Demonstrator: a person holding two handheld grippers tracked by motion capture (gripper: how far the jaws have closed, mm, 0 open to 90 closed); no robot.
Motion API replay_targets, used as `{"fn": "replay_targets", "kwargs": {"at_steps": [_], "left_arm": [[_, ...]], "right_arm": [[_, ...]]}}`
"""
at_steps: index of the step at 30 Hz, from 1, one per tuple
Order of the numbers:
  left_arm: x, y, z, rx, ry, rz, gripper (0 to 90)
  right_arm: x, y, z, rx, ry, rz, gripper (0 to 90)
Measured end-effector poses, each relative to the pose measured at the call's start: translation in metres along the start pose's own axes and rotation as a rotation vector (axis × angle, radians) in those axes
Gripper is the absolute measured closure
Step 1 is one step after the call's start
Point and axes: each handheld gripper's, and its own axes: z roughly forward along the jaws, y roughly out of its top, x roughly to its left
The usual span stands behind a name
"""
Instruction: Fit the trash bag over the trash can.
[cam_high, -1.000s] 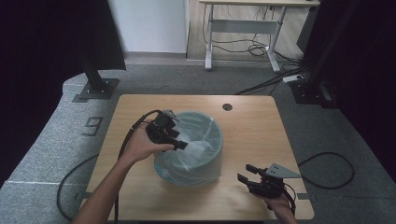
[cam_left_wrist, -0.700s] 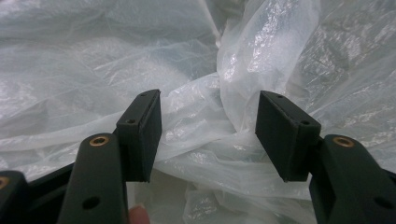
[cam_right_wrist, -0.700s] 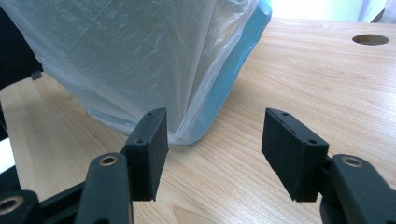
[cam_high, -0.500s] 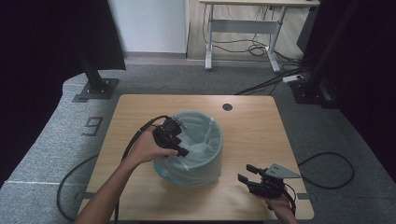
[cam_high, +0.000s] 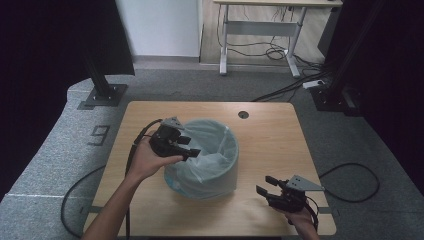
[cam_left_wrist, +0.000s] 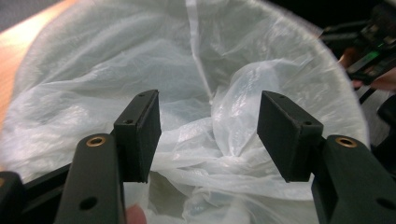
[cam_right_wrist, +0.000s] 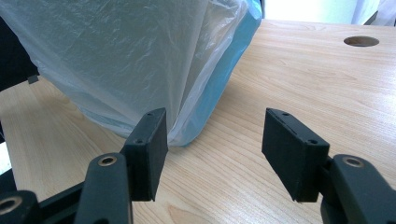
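Fingers (cam_left_wrist: 140, 133) of both grippers stand apart, blocky black pads; left gripper (cam_high: 186, 148) over crinkled translucent bin liner (cam_high: 212, 150).

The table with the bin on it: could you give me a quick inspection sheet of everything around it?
Surface: wooden table, round hole near its far edge.
Job's things: blue bin lined with a thin clear plastic bag, loose and crumpled inside.
Clutter: nothing seen.
Grippers: left hand-held gripper over the bin's near-left rim, jaws apart above the bag, nothing pinched; right hand-held gripper low at the table's near-right corner, jaws apart, empty.
Cables: black cable trails from the left one; another cable loop lies on the floor at right.
Surroundings: grey carpet, a desk beyond, dark curtains.
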Motion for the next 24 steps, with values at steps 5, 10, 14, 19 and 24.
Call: {"fn": "replay_targets", "kwargs": {"at_steps": [5,10,14,19,24], "left_arm": [[-0.003,-0.011,-0.009,-0.03,0.004,0.009,38.8],[-0.006,-0.025,-0.02,-0.057,0.008,0.025,38.7],[-0.006,-0.036,-0.031,-0.092,0.01,0.016,38.6],[-0.008,-0.055,-0.043,-0.12,0.027,0.009,38.6],[-0.007,-0.077,-0.05,-0.133,0.045,-0.01,38.6]], "right_arm": [[0.0,0.0,0.001,0.004,-0.001,-0.001,39.6],[-0.001,-0.001,0.001,0.009,-0.003,0.0,39.6],[-0.002,-0.002,0.002,0.009,-0.008,0.0,39.6],[-0.002,-0.001,0.0,0.006,-0.01,0.002,39.6],[-0.006,-0.003,-0.003,0.002,-0.021,0.011,39.6]]}}
